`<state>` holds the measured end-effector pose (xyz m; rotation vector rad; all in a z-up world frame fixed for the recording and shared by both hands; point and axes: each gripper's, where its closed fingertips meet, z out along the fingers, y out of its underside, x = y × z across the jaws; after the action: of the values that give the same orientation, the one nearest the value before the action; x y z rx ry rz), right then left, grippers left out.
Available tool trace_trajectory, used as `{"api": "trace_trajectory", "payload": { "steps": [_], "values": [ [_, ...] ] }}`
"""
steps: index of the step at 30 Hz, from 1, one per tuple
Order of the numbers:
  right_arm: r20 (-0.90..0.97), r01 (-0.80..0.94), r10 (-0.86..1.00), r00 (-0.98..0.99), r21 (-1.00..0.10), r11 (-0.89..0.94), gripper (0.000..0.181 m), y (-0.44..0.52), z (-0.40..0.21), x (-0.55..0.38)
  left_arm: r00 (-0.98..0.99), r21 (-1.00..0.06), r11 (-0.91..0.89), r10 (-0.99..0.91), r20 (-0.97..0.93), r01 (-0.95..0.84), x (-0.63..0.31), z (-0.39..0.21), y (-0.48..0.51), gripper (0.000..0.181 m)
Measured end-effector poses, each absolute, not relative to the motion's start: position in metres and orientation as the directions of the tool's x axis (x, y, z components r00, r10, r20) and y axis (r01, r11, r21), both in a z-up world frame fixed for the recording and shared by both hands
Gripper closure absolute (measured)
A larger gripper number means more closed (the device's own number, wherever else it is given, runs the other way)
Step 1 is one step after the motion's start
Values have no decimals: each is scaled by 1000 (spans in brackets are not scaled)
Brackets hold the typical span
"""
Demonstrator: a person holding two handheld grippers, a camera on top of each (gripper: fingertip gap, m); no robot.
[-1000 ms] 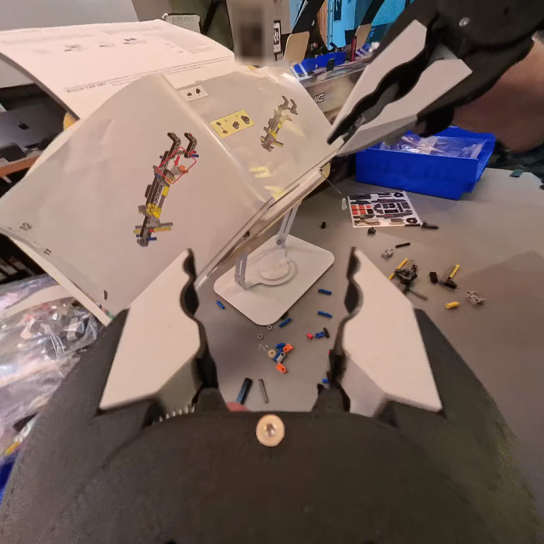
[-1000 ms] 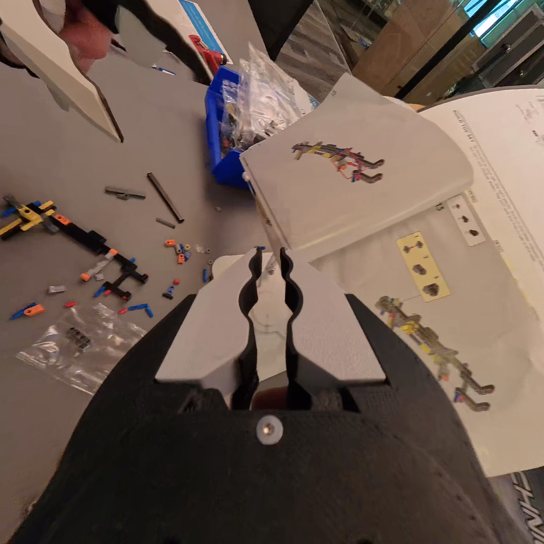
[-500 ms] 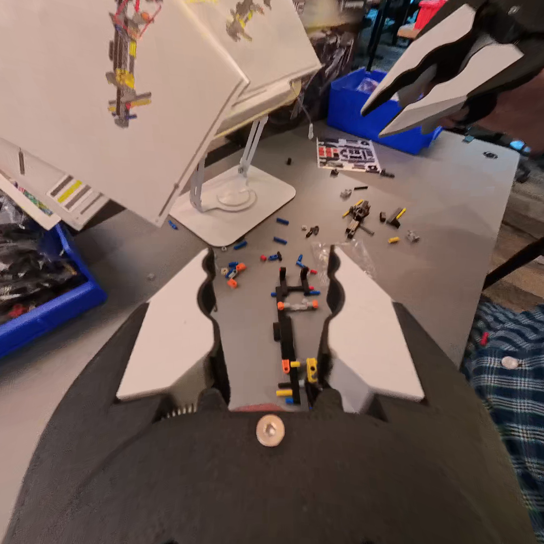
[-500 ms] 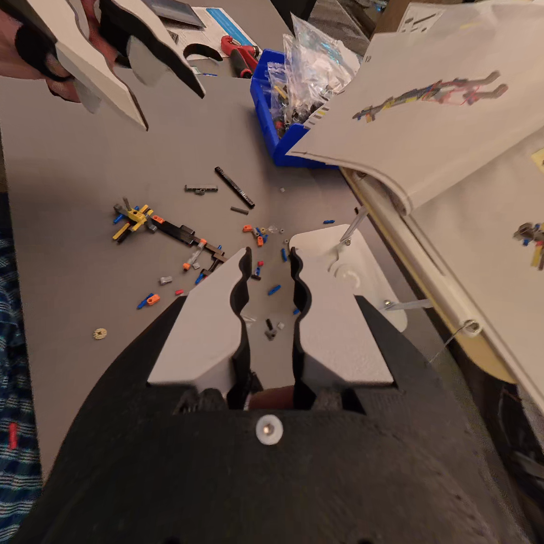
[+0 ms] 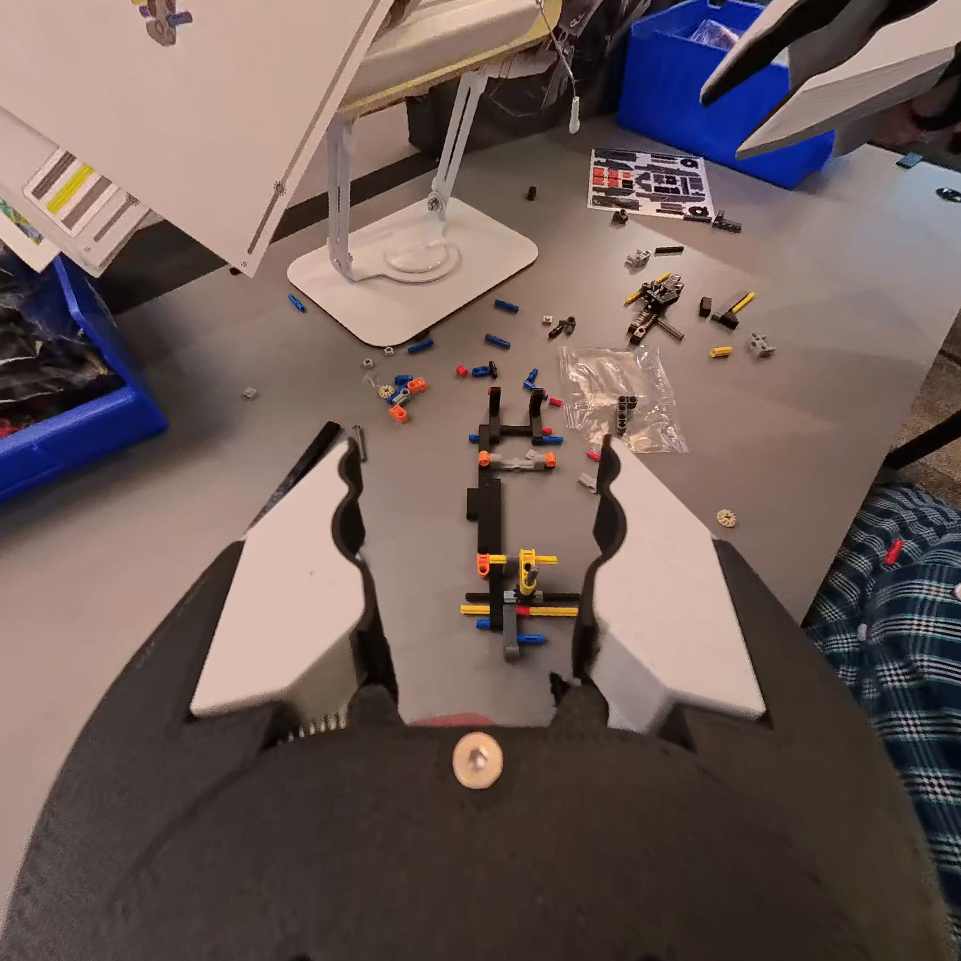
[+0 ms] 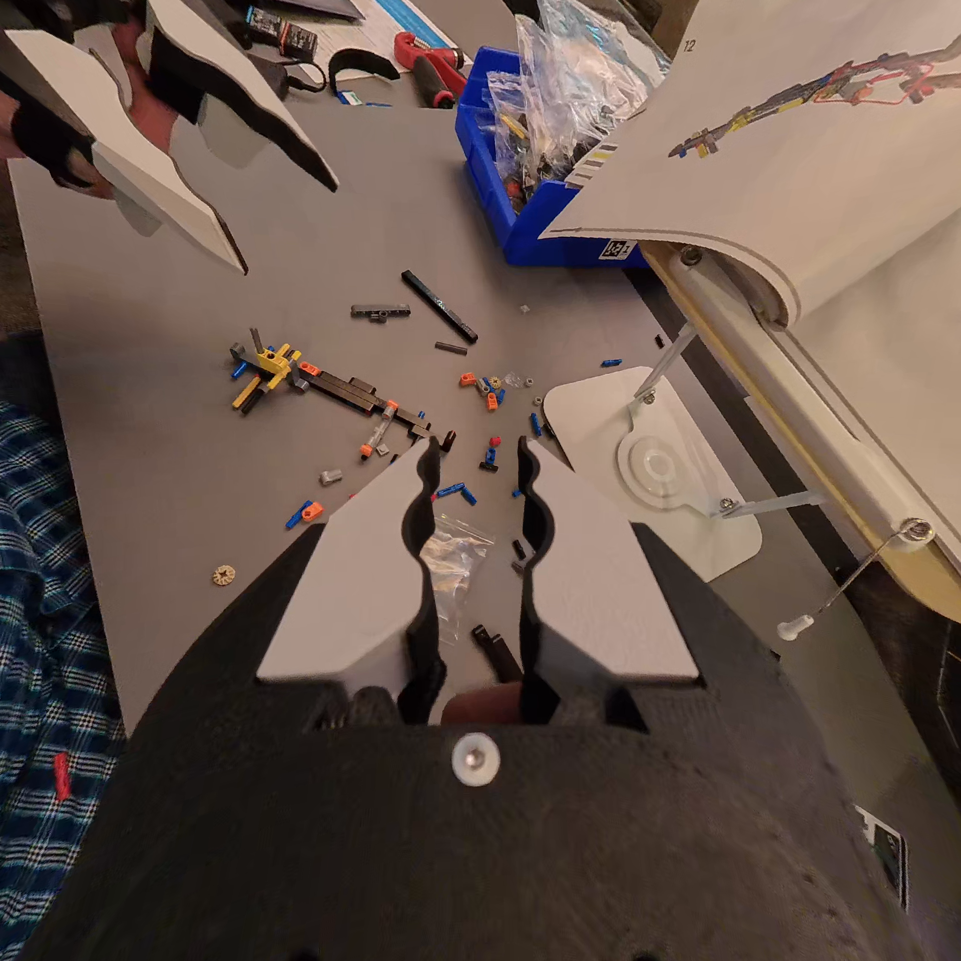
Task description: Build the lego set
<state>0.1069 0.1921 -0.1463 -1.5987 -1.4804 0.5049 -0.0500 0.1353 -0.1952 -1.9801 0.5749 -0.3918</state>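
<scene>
A long black Lego assembly [image 5: 491,515] with yellow, orange and blue parts lies flat on the grey table [image 5: 208,520]. My left gripper [image 5: 478,447] is open and empty, held above the assembly, which shows between its fingers. The assembly also shows in the right wrist view [image 6: 343,387]. My right gripper [image 6: 476,444] is open and empty, held above loose pins and a clear plastic bag [image 6: 452,561]. It shows in the left wrist view [image 5: 723,127] at the top right. The left gripper [image 6: 288,229] shows at the top left of the right wrist view.
An instruction booklet [image 5: 182,104] rests on a white stand [image 5: 416,270]. Blue bins of bagged parts stand at the left [image 5: 67,431] and back right [image 5: 691,104]. A sticker sheet [image 5: 647,179], a small black subassembly [image 5: 652,307] and scattered pins lie around. Plaid clothing [image 5: 894,624] is past the table's near edge.
Both grippers have drawn back from the booklet and now look down at the table. The right gripper, nearly shut at the page edge, has opened wider. The assembly has come into view.
</scene>
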Motion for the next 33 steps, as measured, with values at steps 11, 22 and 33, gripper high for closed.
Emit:
{"api": "trace_trajectory", "payload": {
  "steps": [11, 22, 33],
  "values": [
    [469, 646, 832, 297, -740, 186, 158, 311, -118, 68, 822, -872, -489, -493, 285, 10, -78, -192, 218, 98],
    [495, 674, 842, 213, -699, 240, 159, 353, -120, 30, 379, -601, -586, -467, 799, 544, -67, -172, 322, 92],
    [482, 664, 861, 163, -699, 266, 163, 340, -128, 29, 265, -522, -425, -529, 806, 739, -98, -142, 324, 181]
  ]
}}
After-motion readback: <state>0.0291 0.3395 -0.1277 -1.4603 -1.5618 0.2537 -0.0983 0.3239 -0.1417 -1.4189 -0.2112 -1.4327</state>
